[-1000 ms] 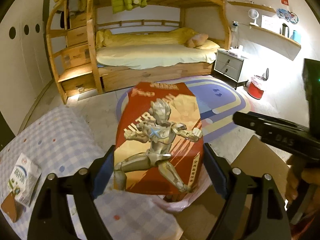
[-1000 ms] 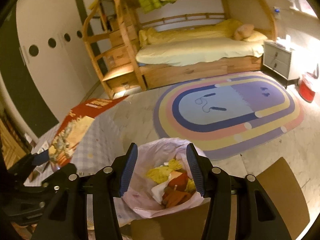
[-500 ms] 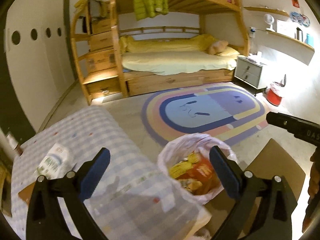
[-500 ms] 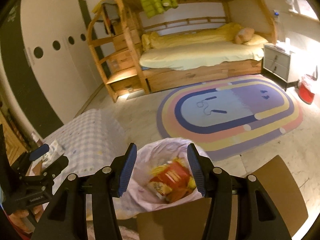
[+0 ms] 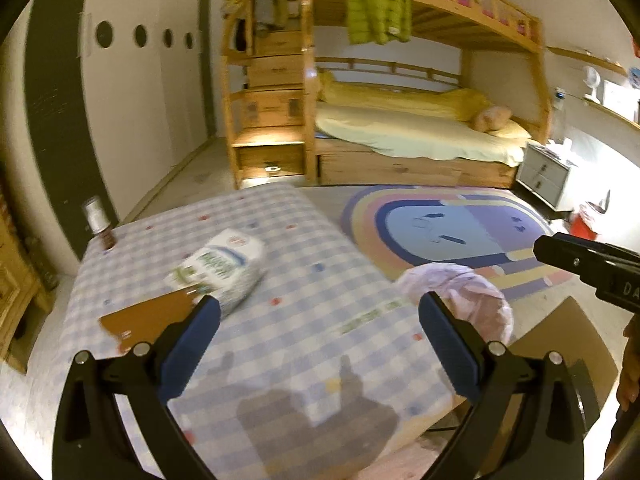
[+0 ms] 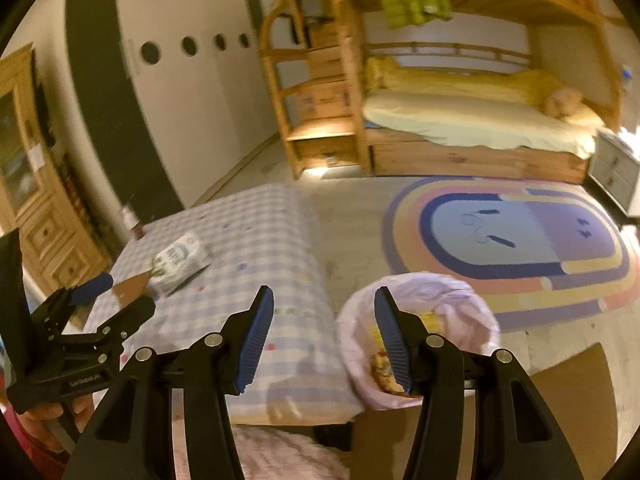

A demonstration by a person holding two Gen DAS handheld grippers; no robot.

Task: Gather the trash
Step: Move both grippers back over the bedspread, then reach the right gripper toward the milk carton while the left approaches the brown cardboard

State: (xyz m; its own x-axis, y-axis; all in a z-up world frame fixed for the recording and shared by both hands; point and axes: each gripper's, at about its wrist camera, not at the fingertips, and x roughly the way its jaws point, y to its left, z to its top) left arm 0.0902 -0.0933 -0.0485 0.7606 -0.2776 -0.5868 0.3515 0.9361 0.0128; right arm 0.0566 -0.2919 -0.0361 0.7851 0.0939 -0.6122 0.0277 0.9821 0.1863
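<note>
Both claws, the left claw point(image 5: 320, 328) and right claw point(image 6: 324, 332), are hanging apart and empty, the left one pointing at the white packet point(image 5: 222, 272) on the table point(image 5: 320, 280), so it can go in the trash bag point(image 6: 472, 312).

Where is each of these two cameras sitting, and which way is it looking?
Left wrist view: sits on the left gripper, looking forward and down over the checked table toward the bunk bed; its own fingers show, plus the right gripper's tip at the right edge.
Right wrist view: sits on the right gripper, aimed at the table edge and the trash bag; its fingers and the hand-held left gripper show.
Both share the white packet, trash bag, rug and bed.
</note>
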